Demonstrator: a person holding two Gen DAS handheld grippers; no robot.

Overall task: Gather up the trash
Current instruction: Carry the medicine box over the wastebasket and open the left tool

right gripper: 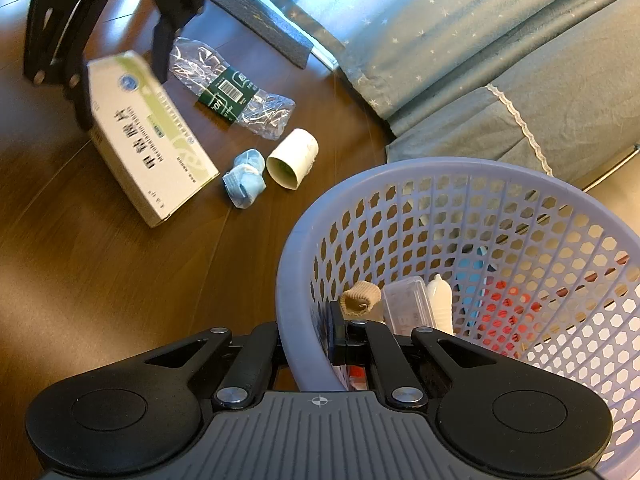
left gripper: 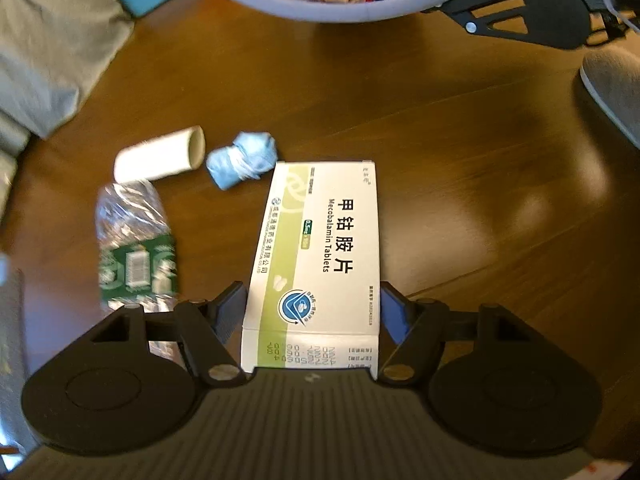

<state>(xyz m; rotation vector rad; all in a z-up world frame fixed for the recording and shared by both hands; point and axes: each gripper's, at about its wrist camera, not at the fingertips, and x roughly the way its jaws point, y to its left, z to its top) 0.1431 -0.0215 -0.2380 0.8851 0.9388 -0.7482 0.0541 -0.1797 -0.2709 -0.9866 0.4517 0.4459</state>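
1. The medicine box (left gripper: 316, 256) fills the whole gap between the left gripper (left gripper: 312, 304) fingers; nothing else fits there.
2. Just left of it, the crushed plastic bottle (left gripper: 134, 248), cardboard tube (left gripper: 160, 158) and blue wad (left gripper: 242, 160) crowd the wooden floor (left gripper: 460, 184).
3. Right of the box the floor lies bare, a wide lane toward the lavender basket (left gripper: 332, 10).
4. The right gripper (right gripper: 340, 336) blocks the basket's near rim; the grey bedding (right gripper: 500, 80) walls the far side.
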